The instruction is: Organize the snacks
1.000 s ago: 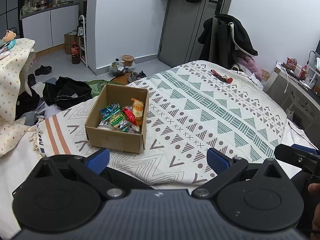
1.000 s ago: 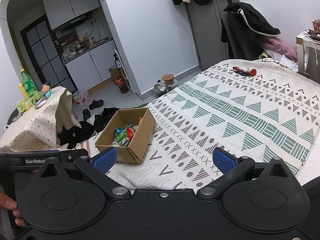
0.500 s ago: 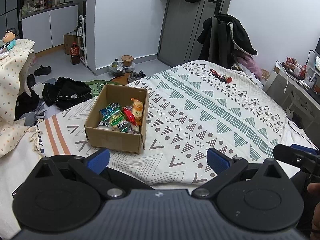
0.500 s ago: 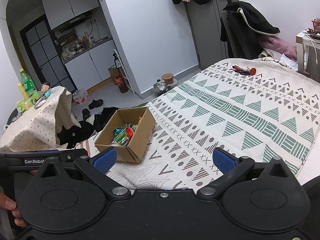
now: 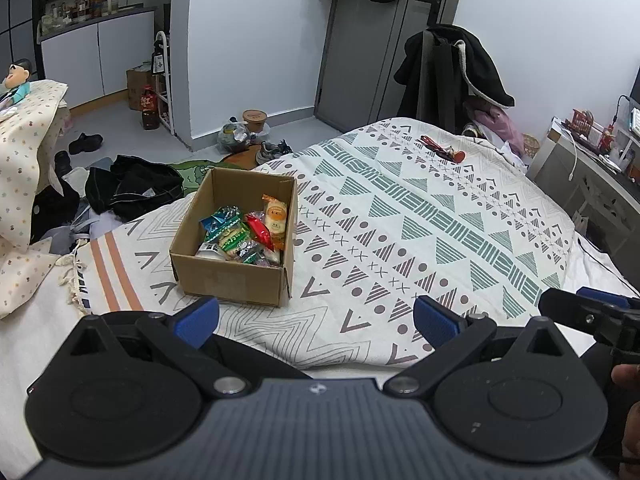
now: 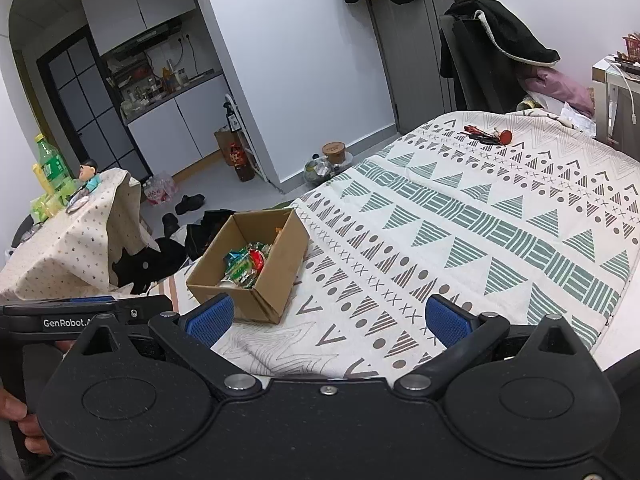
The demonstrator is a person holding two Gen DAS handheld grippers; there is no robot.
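My left gripper (image 5: 316, 318) sits low at the near edge of the bed, blue pads spread wide, nothing between them. My right gripper (image 6: 328, 318) is the same: fingers far apart, empty, hovering over the near edge of the patterned blanket (image 6: 460, 240). In the left wrist view the right gripper's black body shows at the far right edge; in the right wrist view the left one shows at the left edge, a hand (image 6: 20, 420) gripping it.

Just beyond my left pad, the open cardboard box (image 5: 236, 276) sits on the blanket, near the blanket's striped, fringed end. Both grippers are clear of it, not touching. Inside the box is a pile of snacks (image 5: 244, 236): green and blue wrappers, a red packet (image 5: 260, 232), an orange-labelled packet (image 5: 276, 216) leaning on the right wall. All snacks I can see are in the box; the blanket around it is bare.

Farther out, a small red and black item (image 5: 442, 150) lies near the bed's far end, too small to identify. Past the bed, a dark coat (image 5: 452, 68) hangs over a chair by the grey door (image 5: 356, 40). Left, dark clothes (image 5: 132, 184) and shoes lie on the floor, and a dotted cloth-covered table (image 6: 80, 232) holds a green bottle (image 6: 50, 164).
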